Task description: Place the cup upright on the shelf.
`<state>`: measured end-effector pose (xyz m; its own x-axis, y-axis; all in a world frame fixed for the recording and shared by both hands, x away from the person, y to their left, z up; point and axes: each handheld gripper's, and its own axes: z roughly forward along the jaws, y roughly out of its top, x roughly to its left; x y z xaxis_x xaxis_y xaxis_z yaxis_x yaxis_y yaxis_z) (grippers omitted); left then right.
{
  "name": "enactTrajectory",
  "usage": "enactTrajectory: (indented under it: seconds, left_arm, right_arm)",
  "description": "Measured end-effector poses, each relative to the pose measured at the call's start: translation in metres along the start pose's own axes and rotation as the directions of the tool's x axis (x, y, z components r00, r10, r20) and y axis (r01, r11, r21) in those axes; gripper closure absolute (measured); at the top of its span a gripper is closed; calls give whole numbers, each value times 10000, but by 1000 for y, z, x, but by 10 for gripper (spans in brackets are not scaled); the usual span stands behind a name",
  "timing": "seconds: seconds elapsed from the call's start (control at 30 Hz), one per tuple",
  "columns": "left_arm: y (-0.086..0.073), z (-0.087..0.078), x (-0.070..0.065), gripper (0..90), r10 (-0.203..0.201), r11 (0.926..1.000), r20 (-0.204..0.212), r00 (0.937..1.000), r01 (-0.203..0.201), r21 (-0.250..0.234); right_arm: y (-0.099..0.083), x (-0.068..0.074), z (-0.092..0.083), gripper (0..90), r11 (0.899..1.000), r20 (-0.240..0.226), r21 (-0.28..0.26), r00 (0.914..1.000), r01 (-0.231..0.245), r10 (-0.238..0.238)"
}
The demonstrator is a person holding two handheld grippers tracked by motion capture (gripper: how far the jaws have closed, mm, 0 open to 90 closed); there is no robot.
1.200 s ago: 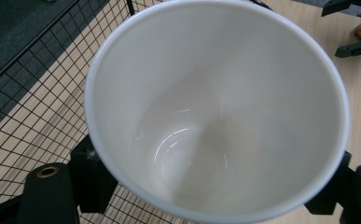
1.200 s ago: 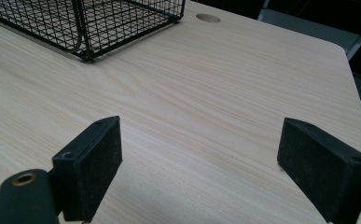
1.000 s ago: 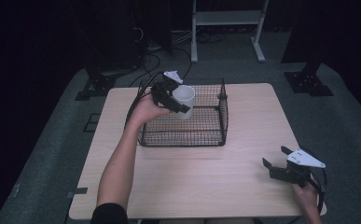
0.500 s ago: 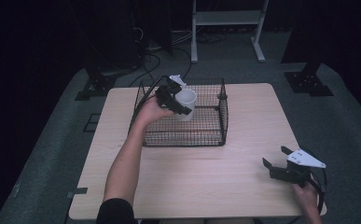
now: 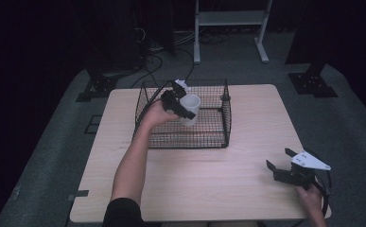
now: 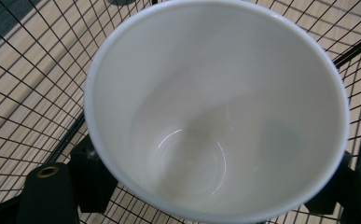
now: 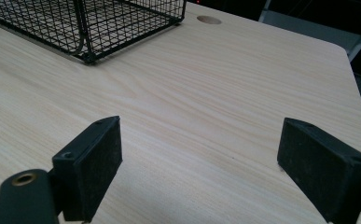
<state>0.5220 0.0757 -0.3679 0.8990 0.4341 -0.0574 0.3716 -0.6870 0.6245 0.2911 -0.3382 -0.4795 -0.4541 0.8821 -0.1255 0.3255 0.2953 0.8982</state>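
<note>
Currently the left tool [image 5: 177, 105] is clamped on a white cup [image 5: 189, 109], holding it inside the black wire basket [image 5: 223, 127] at the far side of the counter [image 5: 247, 184]. Judging by this, the step is either lowering the cup in or lifting it out; the next move calls for clearing the basket walls. Off at the near right corner, the right tool [image 5: 289, 171] rests with jaws wide apart, holding nothing. Looking closer, the left gripper view reveals the cup's empty interior [image 6: 187, 154]; the right gripper view shows a round hole [image 7: 209, 19] in the counter.
</note>
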Motion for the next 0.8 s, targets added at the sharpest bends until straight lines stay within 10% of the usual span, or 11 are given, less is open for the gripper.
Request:
enactTrajectory:
  seconds: [0.8]
  left_arm:
    - [-7,26,10,215,-485,9981,238,9985,476,392]
  right_arm:
    - [0,0,0,131,10000,-25,-26,10000,-49,49]
